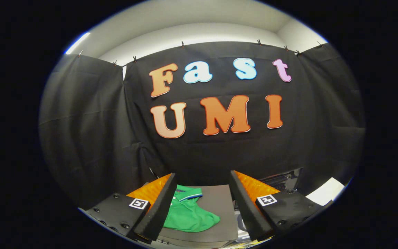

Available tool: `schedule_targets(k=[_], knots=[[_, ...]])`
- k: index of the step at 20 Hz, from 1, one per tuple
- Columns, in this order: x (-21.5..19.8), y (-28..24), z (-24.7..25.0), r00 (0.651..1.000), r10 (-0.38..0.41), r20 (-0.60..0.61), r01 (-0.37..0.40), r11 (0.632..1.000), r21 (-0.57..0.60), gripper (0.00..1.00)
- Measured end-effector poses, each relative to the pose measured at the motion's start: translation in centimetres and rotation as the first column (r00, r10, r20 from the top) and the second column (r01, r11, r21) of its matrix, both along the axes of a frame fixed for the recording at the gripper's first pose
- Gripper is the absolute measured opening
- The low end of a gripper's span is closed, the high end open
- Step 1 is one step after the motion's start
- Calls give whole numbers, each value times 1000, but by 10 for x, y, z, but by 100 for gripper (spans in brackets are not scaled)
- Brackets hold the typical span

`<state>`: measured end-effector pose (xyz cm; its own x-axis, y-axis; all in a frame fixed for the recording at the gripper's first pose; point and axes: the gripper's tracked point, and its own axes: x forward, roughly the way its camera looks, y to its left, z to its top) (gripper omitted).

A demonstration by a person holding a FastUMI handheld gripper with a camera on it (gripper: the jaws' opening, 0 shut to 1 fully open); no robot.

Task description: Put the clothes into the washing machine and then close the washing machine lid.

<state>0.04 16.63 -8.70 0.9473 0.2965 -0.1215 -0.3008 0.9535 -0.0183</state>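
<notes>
A green polo shirt (187, 215) with a striped collar lies crumpled on a dark grey mat (219, 207), below and between my fingers, closer to the left one. My gripper (202, 188) hangs above it, open wide, with nothing between the fingers. Part of a dark machine (282, 180) shows beyond the right finger, against the black cloth wall; I cannot tell whether it is the washing machine or how its lid stands.
The black cloth wall (92, 138) closes the booth behind and on both sides. A white sheet or panel (327, 191) lies at the right, past the right finger. Small items under the right finger are too hidden to make out.
</notes>
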Motion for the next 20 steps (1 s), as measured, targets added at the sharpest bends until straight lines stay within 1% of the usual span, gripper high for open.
schedule_targets(k=[9,13,20], knots=[[24,68,-79,993,75,-94,-78,996,-37,99],[34,85,-114,987,85,-135,-93,994,-53,99],[47,107,-162,975,90,-202,-110,990,-93,99]])
